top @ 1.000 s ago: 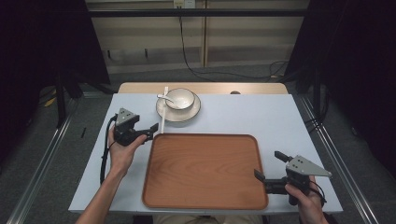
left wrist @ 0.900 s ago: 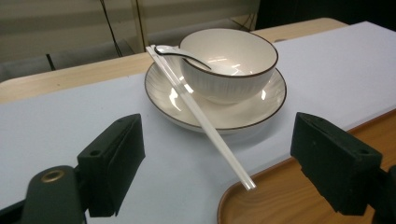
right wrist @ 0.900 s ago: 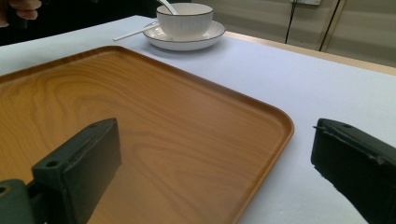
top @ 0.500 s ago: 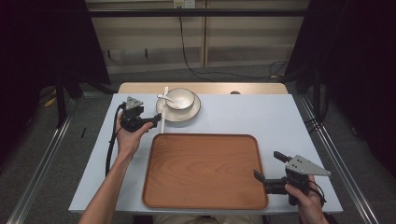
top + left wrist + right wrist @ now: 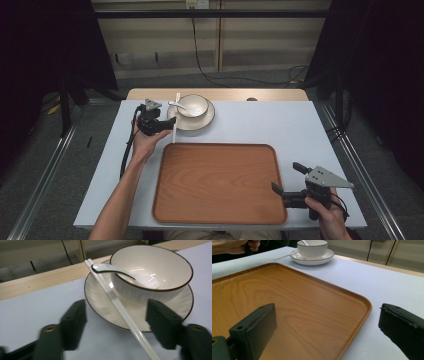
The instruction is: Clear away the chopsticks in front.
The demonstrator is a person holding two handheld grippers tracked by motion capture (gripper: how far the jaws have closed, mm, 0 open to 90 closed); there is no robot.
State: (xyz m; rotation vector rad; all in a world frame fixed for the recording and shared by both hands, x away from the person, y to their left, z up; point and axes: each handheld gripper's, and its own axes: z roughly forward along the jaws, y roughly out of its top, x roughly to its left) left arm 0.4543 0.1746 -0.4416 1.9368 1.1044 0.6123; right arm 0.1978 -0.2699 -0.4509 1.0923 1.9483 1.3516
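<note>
Chopsticks (image 5: pixel 117 305) lay as a white pair slanting across the rim of the plate (image 5: pixel 100 305), their far tips by the handle of the spoon (image 5: pixel 140 278) that rested in the bowl (image 5: pixel 160 262), their near ends running off the plate onto the pale table (image 5: pixel 37 305). The left gripper (image 5: pixel 116 315) stood spread wide around them, one jaw on each side, gripping nothing. In the high view it (image 5: pixel 167 122) sat just beside the plate, near the far left corner of the wooden tray (image 5: pixel 217 182).

The risk lay in how the pair was propped. A close made too low, or off to one side, would likely have pushed one stick against the other and rolled both off the rim, or caught only one. The right-hand jaw seemed very near the plate's edge, though blur made that hard to judge; nudging it could have shifted the plate and rocked the spoon in the bowl.

The right gripper (image 5: pixel 327 332) was likewise parted and empty, straddling the tray's near right edge (image 5: pixel 362 312).
</note>
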